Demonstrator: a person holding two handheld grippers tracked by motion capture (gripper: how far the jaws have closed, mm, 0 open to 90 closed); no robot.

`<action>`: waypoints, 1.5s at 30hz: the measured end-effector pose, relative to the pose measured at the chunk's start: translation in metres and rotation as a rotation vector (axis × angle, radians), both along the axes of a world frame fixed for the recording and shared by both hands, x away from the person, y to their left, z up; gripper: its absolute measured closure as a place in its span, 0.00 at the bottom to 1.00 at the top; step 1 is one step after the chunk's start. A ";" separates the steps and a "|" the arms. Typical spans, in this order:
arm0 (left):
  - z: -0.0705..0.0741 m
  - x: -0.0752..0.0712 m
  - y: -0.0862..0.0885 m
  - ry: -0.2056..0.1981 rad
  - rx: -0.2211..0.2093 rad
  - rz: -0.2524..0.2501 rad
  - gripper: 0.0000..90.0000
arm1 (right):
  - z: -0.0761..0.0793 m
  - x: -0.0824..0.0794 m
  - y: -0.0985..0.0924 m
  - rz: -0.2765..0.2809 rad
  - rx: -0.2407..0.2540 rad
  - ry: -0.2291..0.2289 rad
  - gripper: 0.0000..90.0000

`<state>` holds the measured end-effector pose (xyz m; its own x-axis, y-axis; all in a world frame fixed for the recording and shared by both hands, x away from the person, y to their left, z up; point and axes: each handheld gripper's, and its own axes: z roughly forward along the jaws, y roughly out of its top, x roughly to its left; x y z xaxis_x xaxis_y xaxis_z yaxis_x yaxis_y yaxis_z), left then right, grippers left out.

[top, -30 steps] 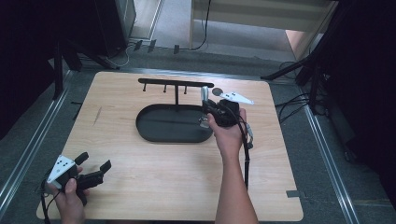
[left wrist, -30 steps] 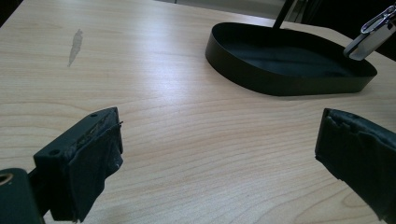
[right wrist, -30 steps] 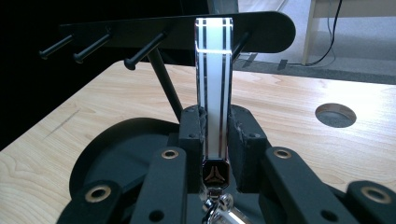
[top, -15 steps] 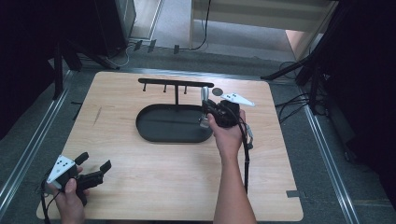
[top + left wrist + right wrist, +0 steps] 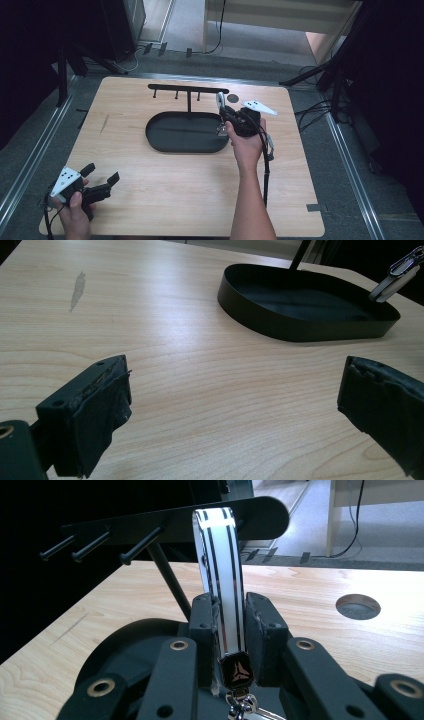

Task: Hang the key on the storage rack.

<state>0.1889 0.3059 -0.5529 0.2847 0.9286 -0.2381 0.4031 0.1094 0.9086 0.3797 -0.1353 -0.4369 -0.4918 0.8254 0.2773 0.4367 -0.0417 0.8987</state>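
A white key strap with black stripes (image 5: 218,570) and a small metal clasp stands upright between the pads of my right gripper (image 5: 230,617), which is shut on it. In the high view this gripper (image 5: 223,117) hovers at the right end of the black oval tray (image 5: 165,142), and the strap (image 5: 220,101) rises just right of the black peg rack (image 5: 187,89). The rack's pegs (image 5: 140,545) point toward me, left of the strap. My left gripper (image 5: 102,176) rests open near the table's front left corner, with nothing between its jaws (image 5: 235,385).
The tray (image 5: 280,325) stands on a wooden table (image 5: 150,200) with a round hole (image 5: 233,98) behind the right gripper. Metal rails run along both table sides. Cables and stand legs lie on the floor beyond the far edge.
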 end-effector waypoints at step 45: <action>0.000 0.000 0.000 0.003 0.002 -0.001 0.01 | -0.023 0.005 -0.022 -0.192 -0.087 -0.001 0.48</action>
